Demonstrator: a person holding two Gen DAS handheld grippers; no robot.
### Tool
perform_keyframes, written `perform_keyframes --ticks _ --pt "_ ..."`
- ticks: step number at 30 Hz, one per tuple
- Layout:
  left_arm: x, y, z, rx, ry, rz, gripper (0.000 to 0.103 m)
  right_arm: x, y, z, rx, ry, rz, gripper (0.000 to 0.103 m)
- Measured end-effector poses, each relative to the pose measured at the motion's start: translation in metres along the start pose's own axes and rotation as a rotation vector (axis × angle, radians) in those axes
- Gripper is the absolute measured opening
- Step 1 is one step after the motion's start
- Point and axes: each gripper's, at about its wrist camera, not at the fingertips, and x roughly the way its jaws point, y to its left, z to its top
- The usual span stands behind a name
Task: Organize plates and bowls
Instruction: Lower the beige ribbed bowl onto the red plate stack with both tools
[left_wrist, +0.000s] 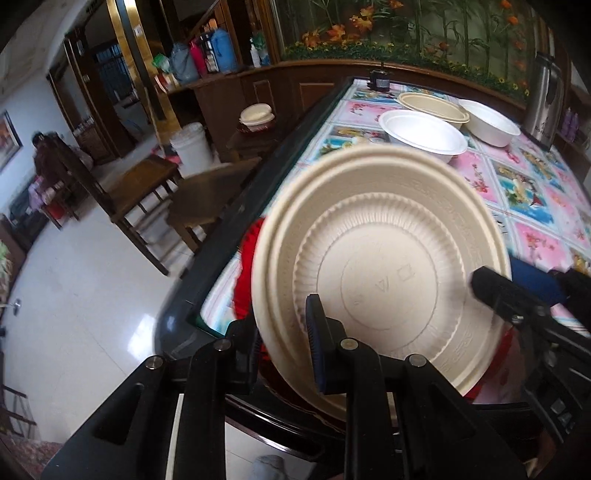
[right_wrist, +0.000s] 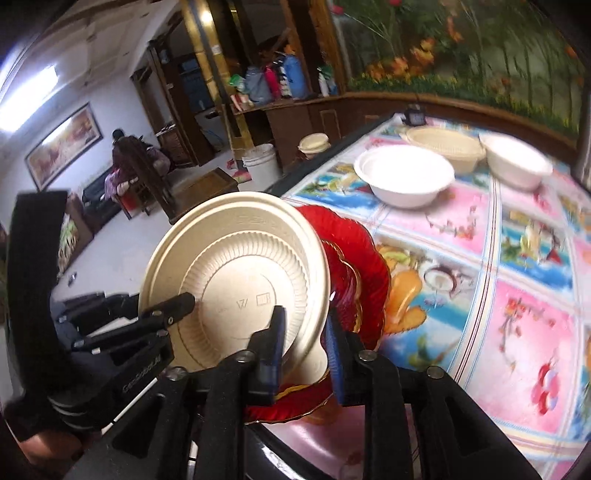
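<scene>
My right tool (right_wrist: 304, 354) is closed on the rim of the beige plate (right_wrist: 236, 284), held on edge between my tools. My left tool (left_wrist: 286, 354) pinches its opposite rim. The red plates (right_wrist: 358, 266) lie just right of it on the desk (right_wrist: 517, 332).

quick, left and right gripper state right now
Left gripper: shut on the rim of the beige plate, which is tilted up.
Right gripper: shut on the opposite rim of the same beige plate.
</scene>
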Motion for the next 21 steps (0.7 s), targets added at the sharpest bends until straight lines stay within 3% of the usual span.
perform_keyframes --ticks 4,6,11,21 --pt "-0.009 0.003 0.001 0.008 -0.049 0.046 0.037 -0.020 -0.002 0.002 -0.035 -0.094 -0.015 0.050" --pt "-0.017 0.003 0.004 0.014 -0.096 0.065 0.041 -0.031 -0.010 0.003 -0.015 -0.138 -0.001 0.053" --pt "-0.036 -0.001 0.009 0.021 -0.168 0.054 0.046 -0.049 -0.041 0.008 0.065 -0.215 -0.012 0.053" --pt "-0.061 -0.030 0.024 0.073 -0.238 0.003 0.055 -0.061 -0.091 0.014 0.188 -0.252 -0.030 0.054"
